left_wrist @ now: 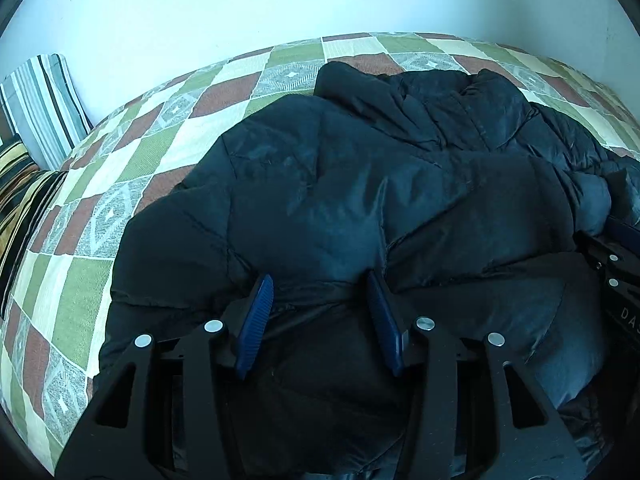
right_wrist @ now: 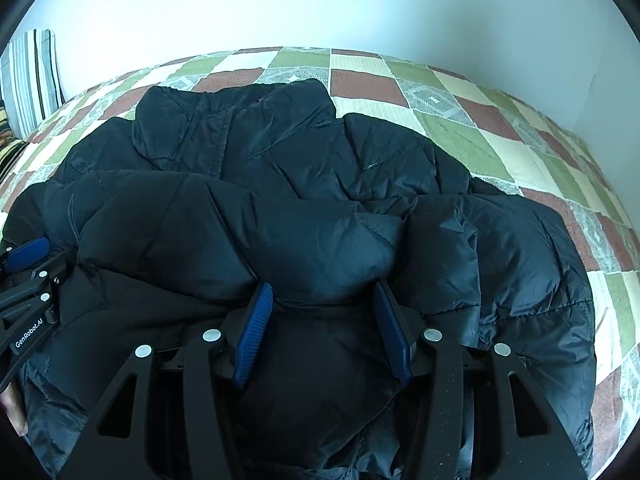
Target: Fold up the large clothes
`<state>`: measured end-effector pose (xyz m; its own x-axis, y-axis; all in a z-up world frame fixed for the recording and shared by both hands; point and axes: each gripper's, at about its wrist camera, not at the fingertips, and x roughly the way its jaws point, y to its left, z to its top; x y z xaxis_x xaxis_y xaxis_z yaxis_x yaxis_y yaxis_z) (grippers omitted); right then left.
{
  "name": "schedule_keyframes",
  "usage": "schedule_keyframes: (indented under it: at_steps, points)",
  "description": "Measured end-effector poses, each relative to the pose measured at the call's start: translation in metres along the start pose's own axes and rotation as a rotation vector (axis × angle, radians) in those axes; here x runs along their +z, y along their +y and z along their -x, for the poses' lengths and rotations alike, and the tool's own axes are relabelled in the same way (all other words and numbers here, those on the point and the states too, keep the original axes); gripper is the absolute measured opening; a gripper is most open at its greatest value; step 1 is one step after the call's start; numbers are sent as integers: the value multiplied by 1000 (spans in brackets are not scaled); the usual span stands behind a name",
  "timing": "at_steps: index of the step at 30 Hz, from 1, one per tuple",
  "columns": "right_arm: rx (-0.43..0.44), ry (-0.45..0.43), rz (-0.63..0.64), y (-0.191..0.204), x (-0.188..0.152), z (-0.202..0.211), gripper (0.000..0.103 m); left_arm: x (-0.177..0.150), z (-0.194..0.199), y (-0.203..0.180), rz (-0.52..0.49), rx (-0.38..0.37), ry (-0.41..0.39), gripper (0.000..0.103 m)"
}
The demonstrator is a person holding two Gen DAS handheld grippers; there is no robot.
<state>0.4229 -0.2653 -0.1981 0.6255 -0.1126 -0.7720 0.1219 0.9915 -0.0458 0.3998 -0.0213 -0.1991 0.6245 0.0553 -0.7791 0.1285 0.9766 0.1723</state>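
Note:
A large black puffer jacket (left_wrist: 340,184) lies bunched on a bed; it also fills the right wrist view (right_wrist: 300,208). My left gripper (left_wrist: 320,284) is open, its blue pads (left_wrist: 256,320) spread wide over the jacket's near edge, with fabric between them. My right gripper (right_wrist: 322,294) is open too, its pads (right_wrist: 390,332) on either side of a puffy fold. The left gripper also shows at the left edge of the right wrist view (right_wrist: 28,256). The right gripper shows at the right edge of the left wrist view (left_wrist: 616,248).
The bed has a checked green, brown and cream cover (left_wrist: 132,160), also seen in the right wrist view (right_wrist: 500,132). A striped pillow (left_wrist: 44,108) leans on the white wall (left_wrist: 240,8) at the far left, with another striped cushion (left_wrist: 20,184) below it.

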Motion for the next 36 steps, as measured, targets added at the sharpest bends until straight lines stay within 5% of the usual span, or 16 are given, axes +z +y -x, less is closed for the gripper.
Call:
schedule_keyframes:
  at_steps: [6, 9, 18, 26, 36]
  points:
    - [38, -43, -13, -13, -1, 51, 65, -1, 43, 23, 36, -7, -38, 50]
    - [18, -88, 3, -31, -21, 91, 71, -22, 79, 48, 65, -11, -80, 59]
    - [-86, -68, -49, -124, -129, 181, 73, -155, 178, 121, 134, 1, -66, 70]
    - [-128, 30, -125, -170, -217, 207, 74, -245, 217, 150, 218, -52, 27, 73]
    - [12, 76, -251, -181, -265, 213, 75, -299, 229, 150, 255, -116, 56, 75]
